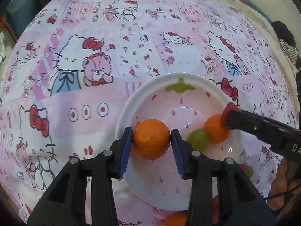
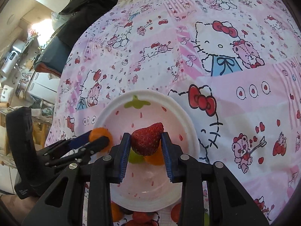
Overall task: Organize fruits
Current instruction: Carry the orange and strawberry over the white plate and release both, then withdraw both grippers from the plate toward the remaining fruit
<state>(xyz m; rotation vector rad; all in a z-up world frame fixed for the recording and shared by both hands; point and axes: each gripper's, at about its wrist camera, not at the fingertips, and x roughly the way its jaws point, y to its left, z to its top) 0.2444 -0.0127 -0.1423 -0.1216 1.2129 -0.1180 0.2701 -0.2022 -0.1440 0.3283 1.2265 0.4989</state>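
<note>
Looks like a home: cartoon-cat tablecloth [image 2: 225, 98] over the table, strawberry-print bowl [image 2: 185, 116], cluttered shelves w/ appliances [image 2: 11, 60] past its left edge, prob. kitchen.

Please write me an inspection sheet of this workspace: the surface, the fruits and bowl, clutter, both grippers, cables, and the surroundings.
Surface: pink cartoon-print tablecloth covers the table.
Job's things: strawberry-print bowl holds a small orange and a green grape. More fruit lies on the cloth near the bowl's front edge, partly hidden.
Clutter: nothing seen on the cloth besides the fruit.
Grippers: left gripper is shut on an orange over the bowl; right gripper is shut on a strawberry above the bowl.
Cables: a thin dark cord near the person's hand.
Surroundings: black garment at the far table edge; crowded shelves beyond.
</note>
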